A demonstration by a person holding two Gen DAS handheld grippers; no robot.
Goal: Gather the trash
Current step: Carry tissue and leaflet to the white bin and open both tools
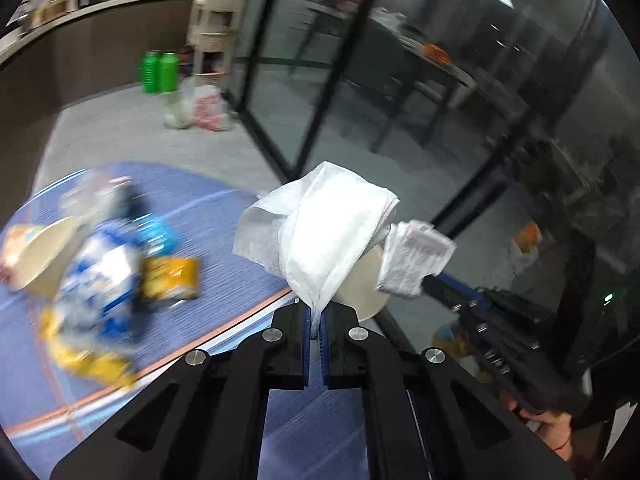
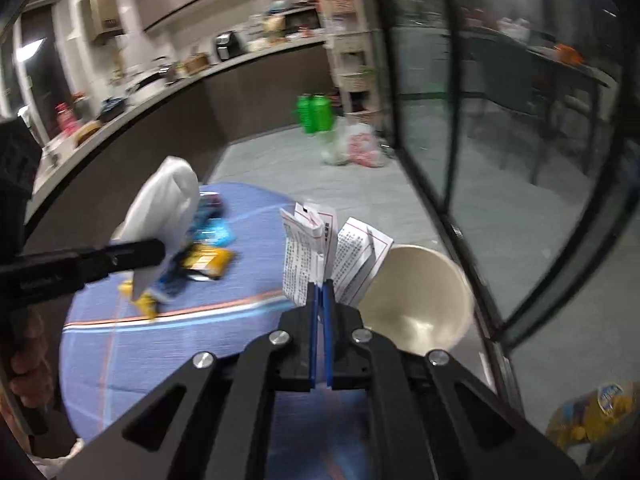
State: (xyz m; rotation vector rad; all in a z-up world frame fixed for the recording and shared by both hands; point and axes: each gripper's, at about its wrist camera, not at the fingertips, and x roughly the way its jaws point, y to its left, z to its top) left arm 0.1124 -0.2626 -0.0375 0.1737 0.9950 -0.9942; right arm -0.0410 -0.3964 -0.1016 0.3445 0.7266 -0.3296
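left gripper (image 1: 316,320): jaws nearly closed, pinching the bottom corner of a crumpled white paper tissue (image 1: 320,232); tissue is lifted clear of the table.
right gripper (image 2: 322,296): jaws nearly closed on a folded white printed leaflet (image 2: 320,248); also lifted, held just beside the bowl.
progress: two pieces picked, neither dropped anywhere yet. My read: mid-task, carry phase.
drop point: no bin identifiable in either view. The cream round bowl (image 2: 416,304) at the table edge sits right under both loads, could be the target, cannot tell.
left on table: blue-and-white crinkled snack wrapper (image 1: 104,276), yellow foil packet (image 1: 170,278), light blue small packet (image 2: 214,232), second cream bowl (image 1: 40,256). All blurred, count uncertain.
table: round, blue woven cloth with orange-white stripe (image 2: 180,360).
obstacles: dark-framed glass partition (image 2: 500,160) close on the right, tight swing room. The two grippers are near each other, so their loads could collide.
floor: white plastic bags (image 2: 356,148) and two green bottles (image 2: 316,114), well apart from the table.
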